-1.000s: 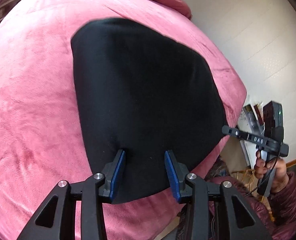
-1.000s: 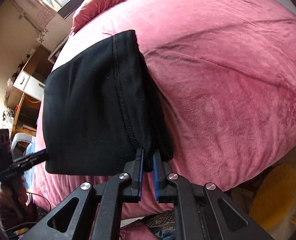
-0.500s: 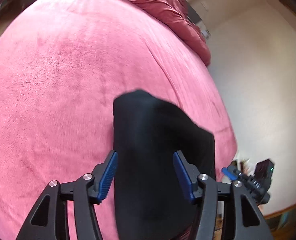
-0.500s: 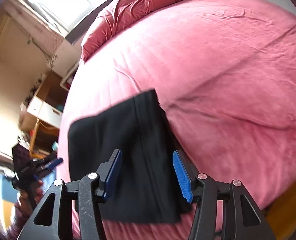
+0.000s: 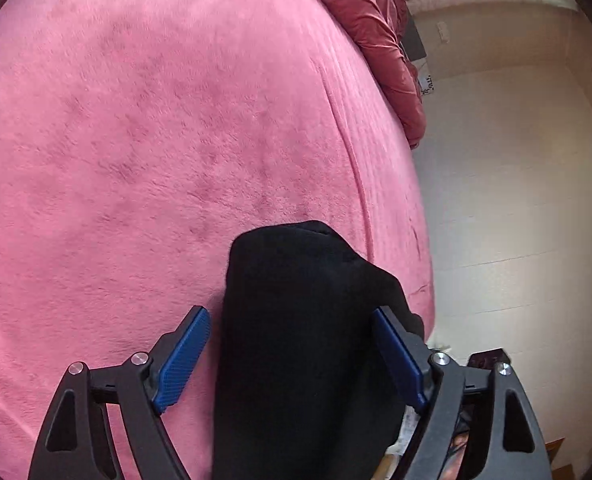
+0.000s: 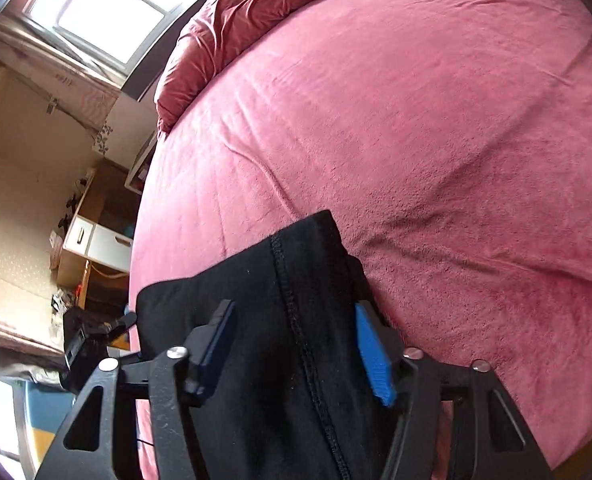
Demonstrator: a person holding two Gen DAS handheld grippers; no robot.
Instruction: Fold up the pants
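The black pants (image 5: 308, 344) lie folded into a thick pad near the edge of the bed, on the pink blanket (image 5: 143, 152). The left gripper (image 5: 291, 356) hangs over them with its jaws spread wide — they have just been opening. The folded cloth lies between and below the blue pads (image 5: 181, 356); the left one is clear of the cloth over bare pink, while the right one sits at the cloth's dark edge, and I cannot tell whether it touches.

The right gripper (image 6: 296, 356) is set over the other side of the same folded pants (image 6: 255, 292), where a stitched seam (image 6: 291, 320) runs up between its fingers. Its jaws stand about half open and have just been closing in a little; the cloth lies beneath them, but the pads show no squeeze on it — the fabric lies flat and loose.

In the right wrist view the left gripper (image 6: 125, 320) pokes in at the far corner of the fold. Beyond the blanket a rumpled darker-red duvet (image 6: 247, 12) lies bunched at the head of the bed, under a bright window (image 6: 95, 4), with a wooden cabinet (image 6: 91, 240) beside the bed.
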